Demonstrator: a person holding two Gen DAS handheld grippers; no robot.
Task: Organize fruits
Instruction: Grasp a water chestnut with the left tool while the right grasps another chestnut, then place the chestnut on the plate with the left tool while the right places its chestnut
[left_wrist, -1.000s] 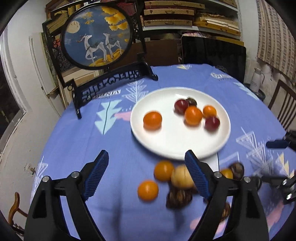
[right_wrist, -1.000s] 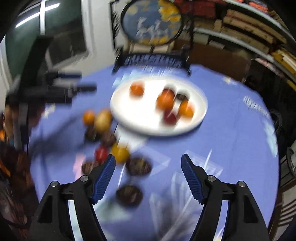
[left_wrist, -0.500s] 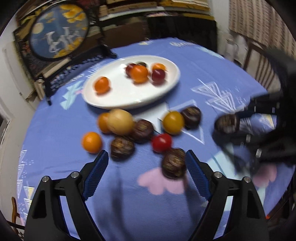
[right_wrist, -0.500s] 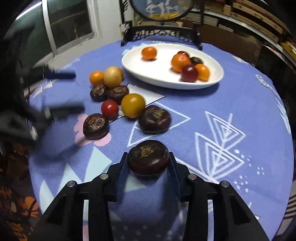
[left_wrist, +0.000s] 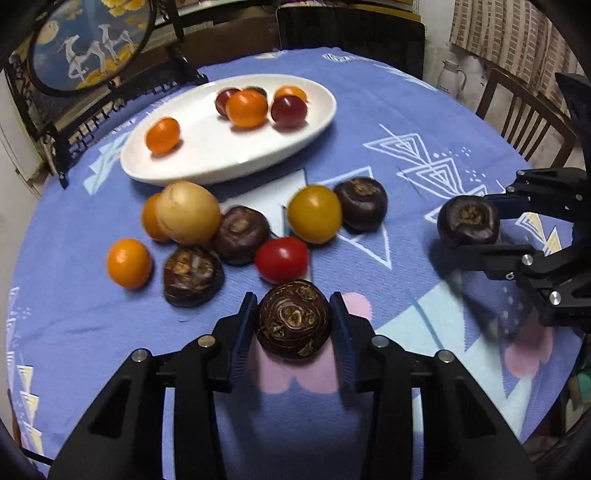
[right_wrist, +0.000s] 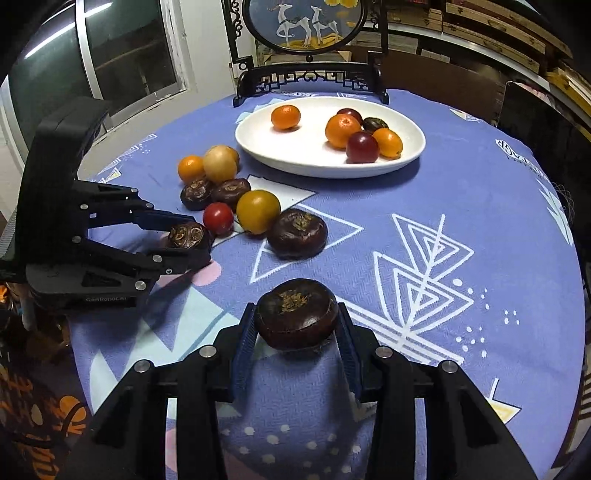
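Dark water chestnut (left_wrist: 293, 319) clamped between closing left gripper (left_wrist: 294, 325) pads; right gripper (right_wrist: 295, 325) clamps another chestnut (right_wrist: 296, 314).

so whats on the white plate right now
On the white plate: a small orange alone, then a cluster of a bigger orange, two dark red fruits, a kumquat-like fruit and a dark brown one, partly hidden. Anything behind them is covered.
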